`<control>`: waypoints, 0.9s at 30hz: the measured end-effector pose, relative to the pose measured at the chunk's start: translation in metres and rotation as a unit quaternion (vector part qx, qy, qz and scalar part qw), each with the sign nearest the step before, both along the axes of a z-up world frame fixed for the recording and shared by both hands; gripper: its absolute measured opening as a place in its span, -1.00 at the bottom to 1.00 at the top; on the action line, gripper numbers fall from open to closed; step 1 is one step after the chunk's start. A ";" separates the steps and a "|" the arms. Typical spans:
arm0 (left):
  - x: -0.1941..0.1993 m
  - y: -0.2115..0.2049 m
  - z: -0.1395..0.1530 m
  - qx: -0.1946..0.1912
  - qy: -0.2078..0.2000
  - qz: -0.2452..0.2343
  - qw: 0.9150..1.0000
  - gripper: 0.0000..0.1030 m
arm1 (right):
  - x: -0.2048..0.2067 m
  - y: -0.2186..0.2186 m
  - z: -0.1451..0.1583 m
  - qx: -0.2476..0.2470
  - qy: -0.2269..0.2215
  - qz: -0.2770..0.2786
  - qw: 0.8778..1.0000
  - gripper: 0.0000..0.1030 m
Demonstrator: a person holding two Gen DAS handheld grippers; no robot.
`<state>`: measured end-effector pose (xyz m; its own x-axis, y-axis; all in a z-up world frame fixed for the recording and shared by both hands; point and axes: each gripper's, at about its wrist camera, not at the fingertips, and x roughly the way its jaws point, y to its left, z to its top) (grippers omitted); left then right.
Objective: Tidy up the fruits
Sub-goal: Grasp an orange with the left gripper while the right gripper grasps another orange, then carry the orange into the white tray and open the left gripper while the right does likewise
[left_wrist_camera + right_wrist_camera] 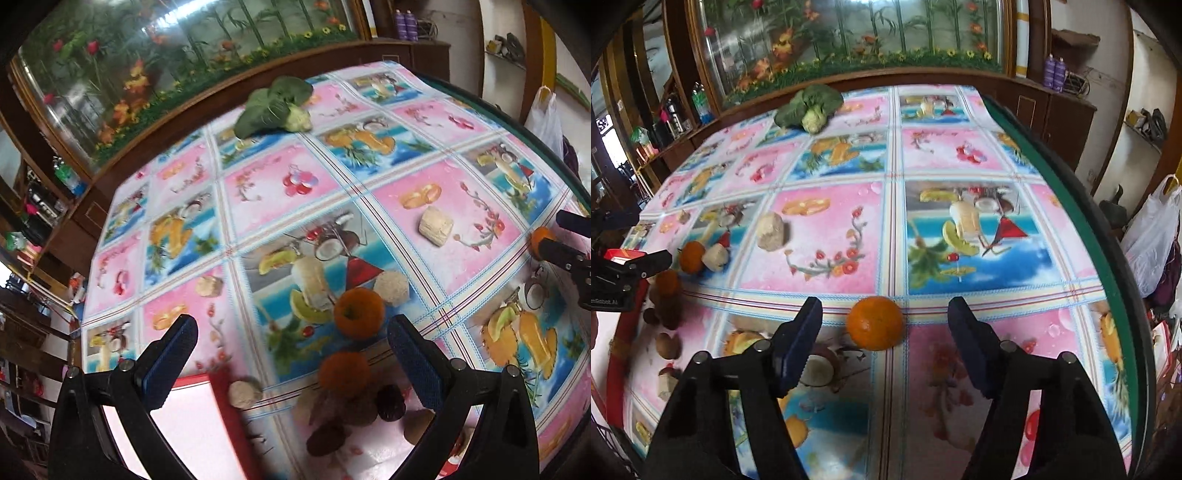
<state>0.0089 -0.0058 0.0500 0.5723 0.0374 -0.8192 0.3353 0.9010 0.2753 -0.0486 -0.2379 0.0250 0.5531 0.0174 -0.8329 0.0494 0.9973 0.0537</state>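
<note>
Right gripper (pixel 884 334): jaws spread wide, nothing held, pointed forward and down over the tablecloth (pixel 960 155). A lone orange (pixel 875 323) sits on the cloth between the two fingertips but clear of both pads; looks like an approach not yet closed.

Left gripper (pixel 291 356): jaws also spread, empty, angled down at the near edge of the table. Ahead of it, two more oranges (pixel 359 313) lie one behind the other, the nearer one beside a cluster of dark reddish-brown fruits (pixel 391 402) too blurred to identify. Pale cut chunks (pixel 436 226) are scattered apart across the cloth. A red-rimmed tray (pixel 221 391) lies under the left finger; the visible part holds nothing.

Progress, as judged: early. Every fruit in view lies loose on the cloth; none is seen inside the tray. Left to do: the lone orange, the two near the cluster, the dark fruits, possibly the pale chunks.

A leafy green vegetable (pixel 810 105) rests at the far edge, well apart from the fruit.

Pose: both tools held low and tilted toward the tabletop, the right well apart from the left and centred on its orange; the left hovers over the tray-and-cluster side. In the left view the right gripper's tips bracket that orange at the frame's edge.
</note>
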 end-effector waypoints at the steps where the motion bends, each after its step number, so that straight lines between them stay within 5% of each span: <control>1: 0.001 -0.001 -0.002 0.000 0.003 -0.002 1.000 0.98 | 0.001 -0.001 -0.003 0.002 0.008 -0.001 1.000 0.20; 6: 0.008 -0.013 -0.015 0.004 0.020 -0.029 0.999 0.95 | 0.003 -0.001 -0.011 0.012 0.028 0.003 1.000 0.01; 16: 0.023 -0.012 -0.033 -0.054 0.071 -0.054 0.995 0.19 | 0.003 0.004 -0.012 0.019 0.024 0.018 0.999 -0.34; 21: 0.019 -0.021 -0.033 -0.074 0.074 -0.077 0.992 -0.27 | 0.003 0.003 -0.011 0.024 0.020 0.017 0.999 -0.36; 27: 0.016 -0.014 -0.029 -0.084 0.070 -0.069 0.992 -0.31 | 0.001 0.003 -0.009 0.037 0.011 0.016 0.999 -0.37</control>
<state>0.0247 -0.0201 0.0212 0.4433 -0.1779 -0.8785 0.4833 0.8729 0.0671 -0.0473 -0.2354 0.0164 0.5325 0.0971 -0.8408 0.0203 0.9917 0.1273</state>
